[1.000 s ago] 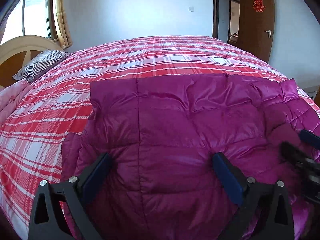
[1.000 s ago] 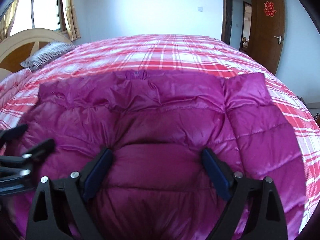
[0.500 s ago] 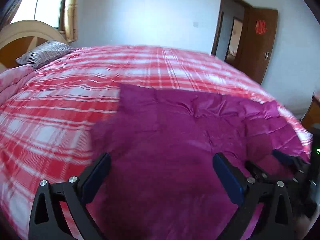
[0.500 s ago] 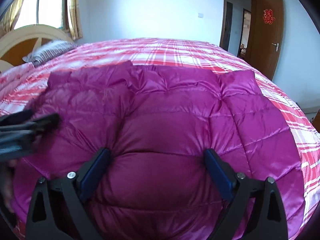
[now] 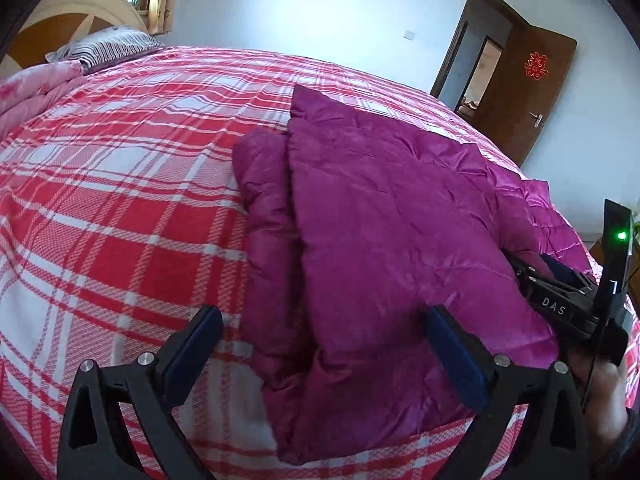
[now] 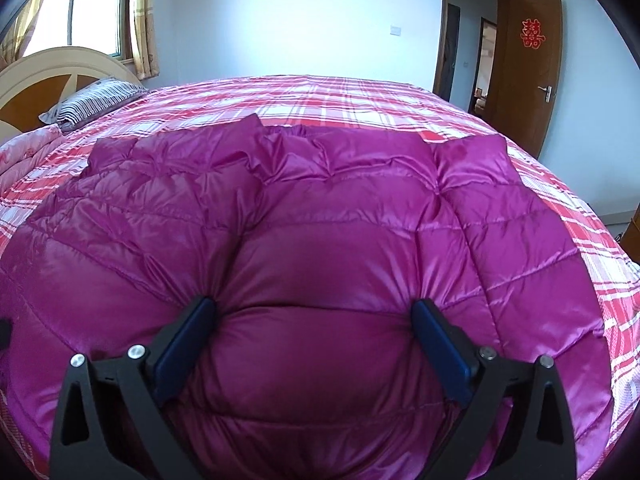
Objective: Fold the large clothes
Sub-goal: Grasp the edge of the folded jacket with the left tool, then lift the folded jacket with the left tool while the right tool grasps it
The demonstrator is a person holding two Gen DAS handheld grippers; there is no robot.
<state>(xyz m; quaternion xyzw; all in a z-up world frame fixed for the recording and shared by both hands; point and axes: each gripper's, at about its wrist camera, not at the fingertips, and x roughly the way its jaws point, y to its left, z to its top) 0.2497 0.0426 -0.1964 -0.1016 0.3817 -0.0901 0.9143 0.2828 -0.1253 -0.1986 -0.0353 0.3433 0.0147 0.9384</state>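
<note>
A magenta quilted down jacket (image 6: 328,216) lies spread on the bed, collar toward the far side. My right gripper (image 6: 314,316) stands wide open, its tips sunk into the puffy cloth, which bulges between the blue pads without being pinched. In the left wrist view the jacket (image 5: 384,216) shows its left side folded over, a sleeve lying along that edge. My left gripper (image 5: 320,344) is open above the jacket's near left edge, one finger over the bedsheet and the other over the jacket. The right gripper (image 5: 540,270), held by a hand, shows at the far right.
The red and white plaid bedsheet (image 5: 120,200) covers a large bed. A striped pillow (image 6: 92,100) and a pink quilt (image 5: 32,88) lie by the headboard at the far left. A brown door (image 6: 528,64) stands open at the far right.
My left gripper has swung left, from over the jacket's middle to its left edge, and rolled. The right gripper has hardly moved and its jaws stand a little wider.
</note>
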